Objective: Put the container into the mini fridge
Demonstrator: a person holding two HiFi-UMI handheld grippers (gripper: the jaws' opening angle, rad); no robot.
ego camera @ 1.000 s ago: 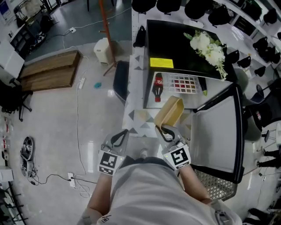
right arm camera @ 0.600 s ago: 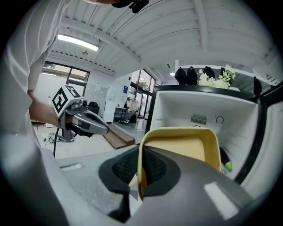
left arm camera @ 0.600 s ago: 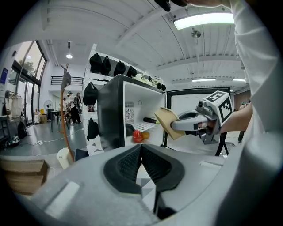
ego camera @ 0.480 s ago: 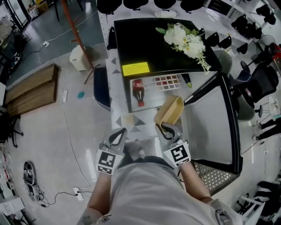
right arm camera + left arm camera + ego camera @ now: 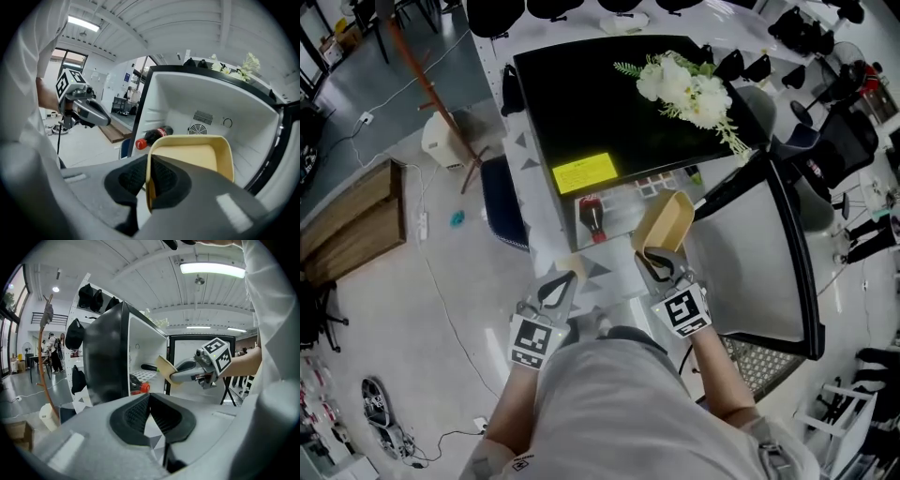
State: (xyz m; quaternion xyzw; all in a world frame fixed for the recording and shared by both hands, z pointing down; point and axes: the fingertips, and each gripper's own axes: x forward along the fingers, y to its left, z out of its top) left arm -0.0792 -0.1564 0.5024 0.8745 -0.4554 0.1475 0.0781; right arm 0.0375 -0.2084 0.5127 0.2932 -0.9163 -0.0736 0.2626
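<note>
Container held at the mouth of the open mini fridge (image 5: pixel 609 103); insertion not yet made.

The right gripper (image 5: pixel 654 262) is clamped on the rim of the tan container (image 5: pixel 667 225), which hangs tilted just before the opening. The left gripper (image 5: pixel 555 291) is closed and empty, off to the side. In my judgement, the next move is a level push inward, then release. A cola bottle (image 5: pixel 591 217) lies on the fridge floor to the left. The open door (image 5: pixel 755 272) stands close on the right.

Open lab-style workspace, polished floor (image 5: pixel 384 337) with power strip (image 5: pixel 422 223), wall-hung black bags (image 5: pixel 91 297), ceiling strip light (image 5: pixel 212 269)
</note>
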